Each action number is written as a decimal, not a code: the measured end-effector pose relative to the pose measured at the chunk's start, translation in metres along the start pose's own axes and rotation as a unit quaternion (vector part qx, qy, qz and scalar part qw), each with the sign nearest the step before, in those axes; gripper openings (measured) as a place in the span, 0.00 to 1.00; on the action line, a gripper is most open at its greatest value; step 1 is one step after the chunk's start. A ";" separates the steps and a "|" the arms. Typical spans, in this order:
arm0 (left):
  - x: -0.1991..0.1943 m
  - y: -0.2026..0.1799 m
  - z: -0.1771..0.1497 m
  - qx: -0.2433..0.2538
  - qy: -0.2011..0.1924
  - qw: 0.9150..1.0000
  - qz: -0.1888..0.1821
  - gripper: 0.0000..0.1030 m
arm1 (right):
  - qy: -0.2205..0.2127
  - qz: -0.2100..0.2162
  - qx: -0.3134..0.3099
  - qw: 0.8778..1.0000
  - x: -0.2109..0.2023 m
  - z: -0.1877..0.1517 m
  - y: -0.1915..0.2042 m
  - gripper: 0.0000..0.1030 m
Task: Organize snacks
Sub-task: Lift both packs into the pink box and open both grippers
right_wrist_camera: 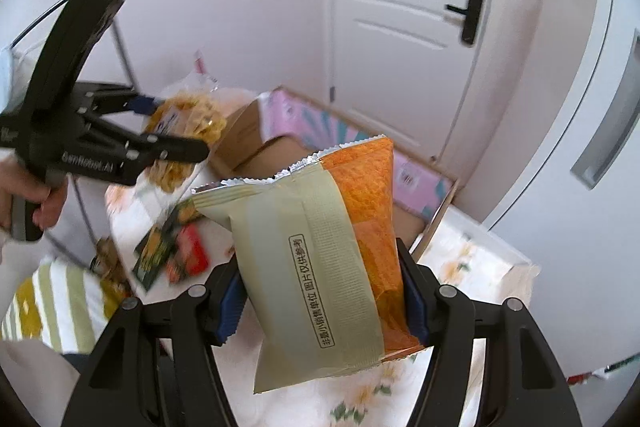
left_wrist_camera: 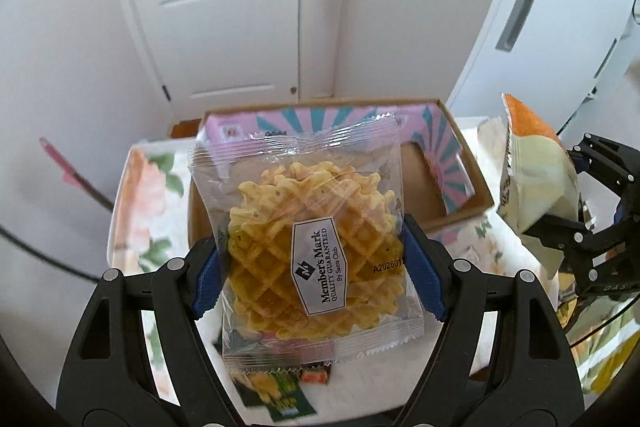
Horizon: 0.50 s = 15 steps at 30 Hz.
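both grippers loaded above the box

above the floral-covered surface [left_wrist_camera: 140, 211], the left gripper [left_wrist_camera: 320, 267] is clamped on a clear waffle-cookie packet [left_wrist_camera: 308, 227]. its blue pads [left_wrist_camera: 208, 275] press on the packet's two side edges, and the packet stands roughly upright with the white label facing the camera. behind it sits an open cardboard box [left_wrist_camera: 460, 163] with a pink and teal printed lining; in this view the packet is held in front of and above the box.

the right gripper [right_wrist_camera: 320, 311] is clamped on a cream and orange snack bag [right_wrist_camera: 320, 267]. the pads grip the bag's lower half, and its serrated top seal tilts toward the box [right_wrist_camera: 424, 195].

small snack packets [right_wrist_camera: 176, 251], green and red, lie on the surface below the held items, near the box. in the right wrist view, a hand [right_wrist_camera: 44, 203] grips the handle of the left gripper at the left edge. a white door [left_wrist_camera: 224, 3] with a black handle stands behind the box.
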<state>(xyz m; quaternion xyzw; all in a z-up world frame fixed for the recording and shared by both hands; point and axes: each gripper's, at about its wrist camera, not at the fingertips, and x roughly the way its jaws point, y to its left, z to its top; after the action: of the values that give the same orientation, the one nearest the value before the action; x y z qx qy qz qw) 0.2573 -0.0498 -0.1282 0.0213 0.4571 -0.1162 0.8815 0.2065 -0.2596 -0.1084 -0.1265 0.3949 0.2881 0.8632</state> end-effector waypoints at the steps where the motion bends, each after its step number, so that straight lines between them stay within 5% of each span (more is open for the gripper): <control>1: 0.003 0.004 0.005 0.002 0.001 1.000 -0.003 0.73 | -0.001 -0.008 0.014 1.000 0.004 0.008 -0.001 0.59; 15: 0.096 0.055 0.052 0.038 0.063 0.996 -0.052 0.73 | 0.040 -0.066 0.213 0.974 0.082 0.052 -0.033 0.59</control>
<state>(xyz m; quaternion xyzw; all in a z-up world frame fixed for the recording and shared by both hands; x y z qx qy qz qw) 0.3644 -0.0219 -0.1797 0.0379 0.5078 -0.1776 0.8421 0.3005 -0.2299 -0.1359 0.0228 0.4721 0.1349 0.8709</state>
